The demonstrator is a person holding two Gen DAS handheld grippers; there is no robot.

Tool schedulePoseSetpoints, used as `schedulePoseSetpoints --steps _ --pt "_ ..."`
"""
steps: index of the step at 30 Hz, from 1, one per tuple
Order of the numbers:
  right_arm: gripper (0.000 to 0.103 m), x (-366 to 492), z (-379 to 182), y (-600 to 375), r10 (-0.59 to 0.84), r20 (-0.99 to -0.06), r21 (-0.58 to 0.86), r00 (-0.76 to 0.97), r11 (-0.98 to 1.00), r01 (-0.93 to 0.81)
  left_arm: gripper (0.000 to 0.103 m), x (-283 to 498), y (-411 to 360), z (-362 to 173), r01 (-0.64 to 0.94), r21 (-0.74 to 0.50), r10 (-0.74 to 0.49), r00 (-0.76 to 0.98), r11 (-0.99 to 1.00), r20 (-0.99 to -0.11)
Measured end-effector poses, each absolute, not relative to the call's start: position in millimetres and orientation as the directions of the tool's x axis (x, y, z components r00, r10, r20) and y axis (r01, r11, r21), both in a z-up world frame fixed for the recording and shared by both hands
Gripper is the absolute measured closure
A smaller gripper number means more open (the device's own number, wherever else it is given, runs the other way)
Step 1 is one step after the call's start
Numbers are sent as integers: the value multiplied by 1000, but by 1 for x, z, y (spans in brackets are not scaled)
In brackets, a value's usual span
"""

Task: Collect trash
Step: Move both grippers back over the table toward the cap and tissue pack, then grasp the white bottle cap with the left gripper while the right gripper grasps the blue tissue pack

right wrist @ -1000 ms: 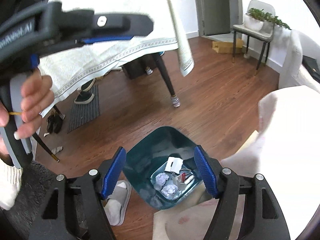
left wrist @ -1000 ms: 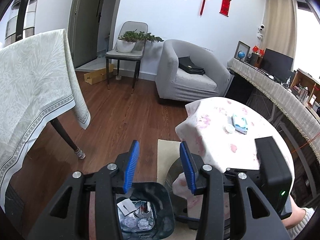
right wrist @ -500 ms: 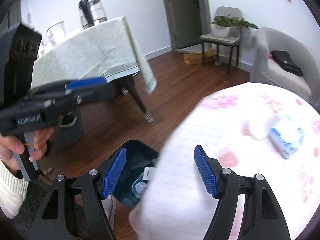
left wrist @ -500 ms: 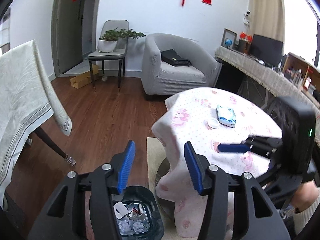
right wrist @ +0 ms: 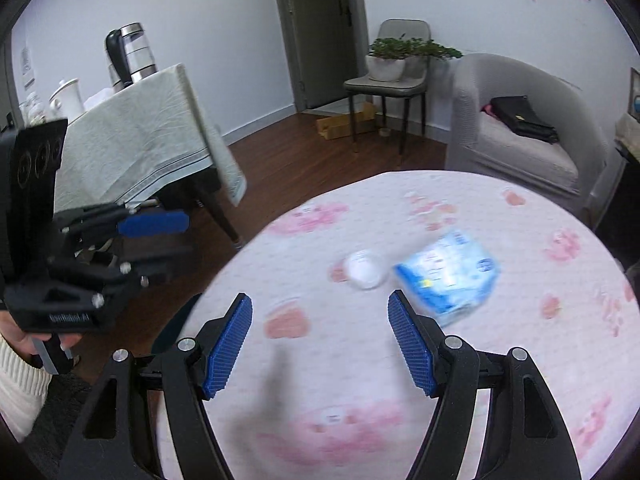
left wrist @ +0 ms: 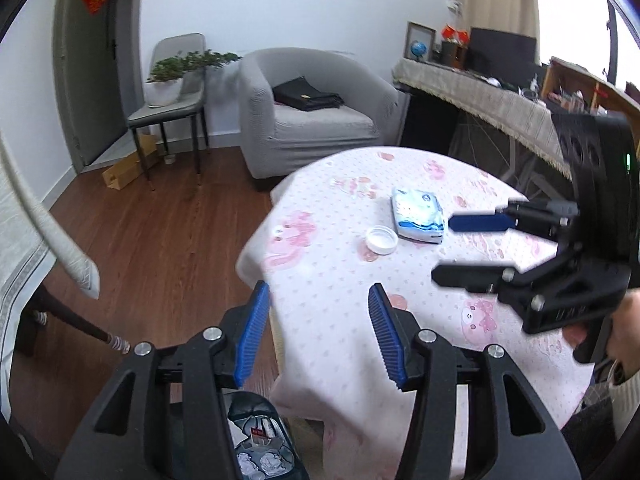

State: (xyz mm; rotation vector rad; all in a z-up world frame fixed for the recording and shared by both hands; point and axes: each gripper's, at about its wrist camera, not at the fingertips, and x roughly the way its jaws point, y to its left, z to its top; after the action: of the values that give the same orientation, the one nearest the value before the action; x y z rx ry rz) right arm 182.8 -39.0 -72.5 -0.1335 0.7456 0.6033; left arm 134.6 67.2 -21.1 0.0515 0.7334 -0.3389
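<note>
A white round lid [left wrist: 381, 239] and a blue tissue pack [left wrist: 417, 214] lie on the round table with a pink-patterned cloth [left wrist: 340, 280]. They also show in the right wrist view, the lid [right wrist: 364, 269] left of the pack [right wrist: 448, 280]. My left gripper [left wrist: 316, 332] is open and empty at the table's left edge, above a dark trash bin [left wrist: 260, 440] holding crumpled paper. My right gripper [right wrist: 320, 344] is open and empty over the table, short of the lid. It also shows in the left wrist view [left wrist: 464, 248].
A second table with a pale green cloth [right wrist: 132, 148], a kettle and cups stands to the left. A grey armchair [left wrist: 308, 116] with a black bag and a chair with a plant [left wrist: 172, 92] stand at the back. Wood floor lies between.
Both grippers rose from the trash bin and swung over the round table. The right gripper now faces the lid and tissue pack. Both stayed open.
</note>
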Motion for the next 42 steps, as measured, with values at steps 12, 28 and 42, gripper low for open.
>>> schedulePoseSetpoints --steps 12,28,42 --pt "25 218 -71 -98 376 -700 54 608 876 -480 49 175 32 -36 382 -58 -309 638 922 -705" --pt "8 235 -74 -120 371 -739 -20 563 822 -569 56 204 0 -60 460 -62 -350 574 886 -740" --pt "4 243 -95 -94 357 -801 -59 480 752 -657 71 216 -14 -62 488 -73 -375 558 870 -740"
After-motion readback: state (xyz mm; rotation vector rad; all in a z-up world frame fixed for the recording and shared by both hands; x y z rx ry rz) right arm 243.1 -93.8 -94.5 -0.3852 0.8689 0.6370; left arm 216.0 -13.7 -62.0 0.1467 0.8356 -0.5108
